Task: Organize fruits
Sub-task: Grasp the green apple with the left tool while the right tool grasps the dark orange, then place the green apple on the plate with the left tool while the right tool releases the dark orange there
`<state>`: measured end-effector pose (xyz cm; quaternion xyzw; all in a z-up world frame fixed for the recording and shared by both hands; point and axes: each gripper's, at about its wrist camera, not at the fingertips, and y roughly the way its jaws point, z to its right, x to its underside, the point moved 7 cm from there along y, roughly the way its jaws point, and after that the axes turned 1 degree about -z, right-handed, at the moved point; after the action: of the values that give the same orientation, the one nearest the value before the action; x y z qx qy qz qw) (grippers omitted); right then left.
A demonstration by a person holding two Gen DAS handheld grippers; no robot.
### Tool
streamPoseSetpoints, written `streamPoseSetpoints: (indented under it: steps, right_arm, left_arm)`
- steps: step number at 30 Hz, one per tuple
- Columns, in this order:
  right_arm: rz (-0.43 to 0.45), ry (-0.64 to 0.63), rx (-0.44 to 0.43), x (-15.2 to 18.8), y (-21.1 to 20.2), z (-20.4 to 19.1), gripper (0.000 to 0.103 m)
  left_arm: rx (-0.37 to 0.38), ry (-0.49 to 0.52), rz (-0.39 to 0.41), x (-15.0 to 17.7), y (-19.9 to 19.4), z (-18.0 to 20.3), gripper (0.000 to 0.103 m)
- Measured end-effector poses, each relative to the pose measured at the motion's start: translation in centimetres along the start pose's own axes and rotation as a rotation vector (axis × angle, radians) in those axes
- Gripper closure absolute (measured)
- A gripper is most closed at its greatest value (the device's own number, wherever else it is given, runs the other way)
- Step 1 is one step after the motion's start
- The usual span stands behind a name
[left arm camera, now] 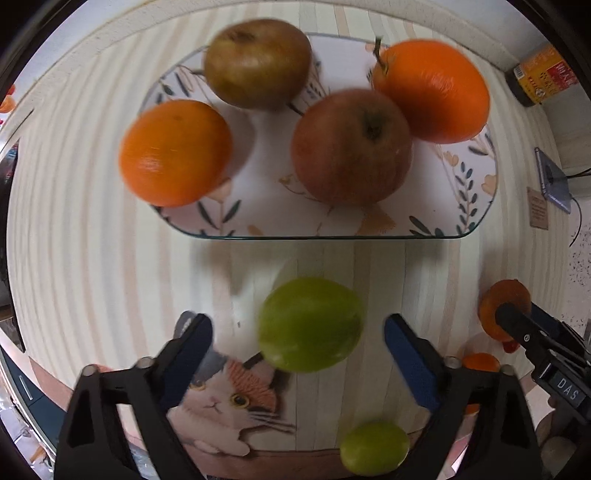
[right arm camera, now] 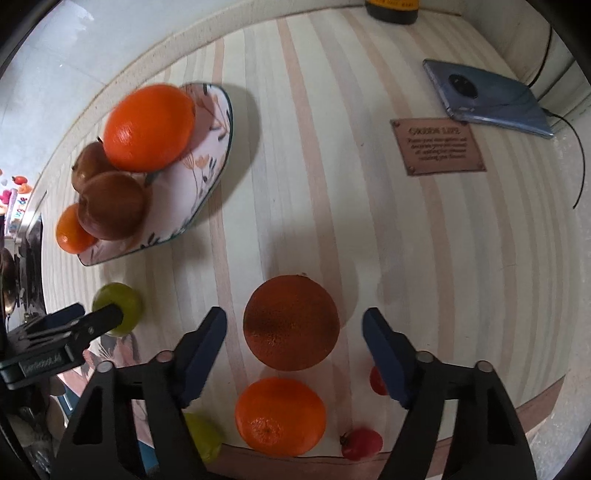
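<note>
Green fruit (left arm camera: pixel 309 324) and dark orange (right arm camera: pixel 291 322) sit between wide tongs.
Left tongs (left arm camera: pixel 298 345) and right tongs (right arm camera: pixel 294 341) touch nothing yet. Both fruits lie on the desk (right arm camera: pixel 369 206) near the plate (left arm camera: pixel 476 206). They look round, firm and roll easily, so pinch their middles.

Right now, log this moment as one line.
left gripper: jaws open around green fruit | right gripper: jaws open around dark orange | plate: four fruits

A blue phone (right arm camera: pixel 491 99) lies near the desk's (right arm camera: pixel 332 147) far right corner, a cable plugged in. Beside it sits a brown label plate (right arm camera: pixel 437 146). A dark bottle (right arm camera: pixel 391 11) stands at the far edge.
</note>
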<state>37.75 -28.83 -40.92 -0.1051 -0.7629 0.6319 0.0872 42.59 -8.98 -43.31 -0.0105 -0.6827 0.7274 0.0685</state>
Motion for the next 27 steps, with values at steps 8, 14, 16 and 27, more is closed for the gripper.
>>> streamPoseSetpoints:
  steps: [8, 14, 16, 27]
  right_arm:
    - [-0.017, -0.076, -0.048, 0.8, 1.4, -2.5, 0.045]
    - [-0.053, -0.154, -0.087, 2.2, 2.5, -6.1, 0.044]
    - [-0.068, -0.149, -0.079, 2.4, 3.2, -6.3, 0.044]
    - [0.003, -0.160, -0.100, 2.3, 1.5, -8.3, 0.045]
  left_arm:
    - [0.041, -0.004, 0.007, 0.9, 0.5, 0.2, 0.044]
    - [0.054, -0.023, -0.010, 3.5, 1.0, -1.1, 0.044]
    - [0.059, -0.034, 0.000, 4.0, 0.9, -1.6, 0.044]
    - [0.131, -0.063, 0.082, 2.8, -4.4, -4.4, 0.044]
